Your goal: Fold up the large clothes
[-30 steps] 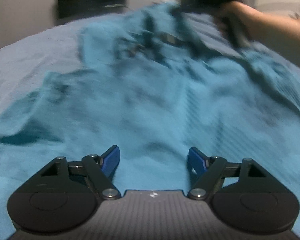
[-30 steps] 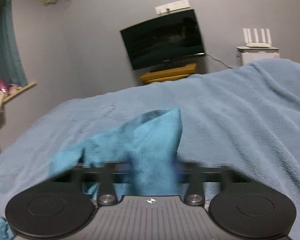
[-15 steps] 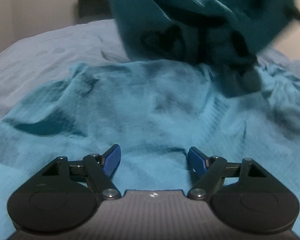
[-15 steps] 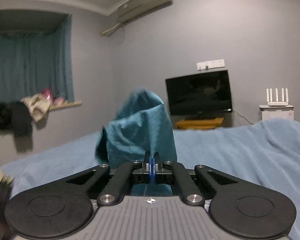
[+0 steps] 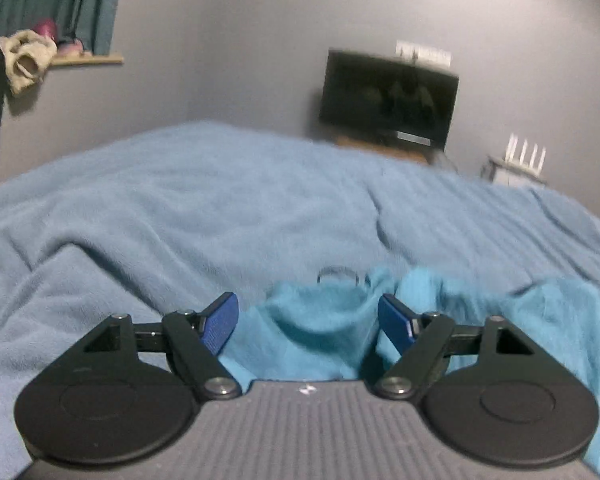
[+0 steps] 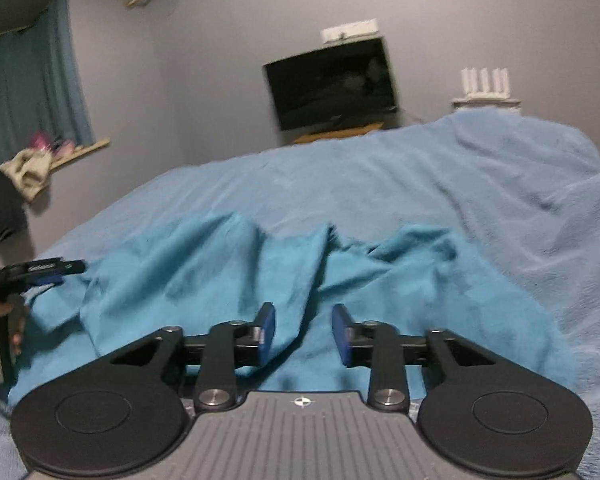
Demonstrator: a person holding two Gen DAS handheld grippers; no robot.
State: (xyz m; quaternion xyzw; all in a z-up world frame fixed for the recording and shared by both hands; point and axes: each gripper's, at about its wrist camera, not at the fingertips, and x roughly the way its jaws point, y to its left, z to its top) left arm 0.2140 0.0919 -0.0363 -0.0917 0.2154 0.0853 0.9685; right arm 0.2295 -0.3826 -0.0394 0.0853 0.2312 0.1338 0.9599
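1. We are looking at a bed [image 6: 380,168] that is filling both views; a light blue fleece blanket [image 5: 180,208] is covering it and wrinkling into soft ridges.
2. A teal garment [image 6: 204,272] is lying crumpled directly on the blanket, bunching into several peaks along its far edge.
3. In the left wrist view, the garment [image 5: 320,320] is spreading toward the right.
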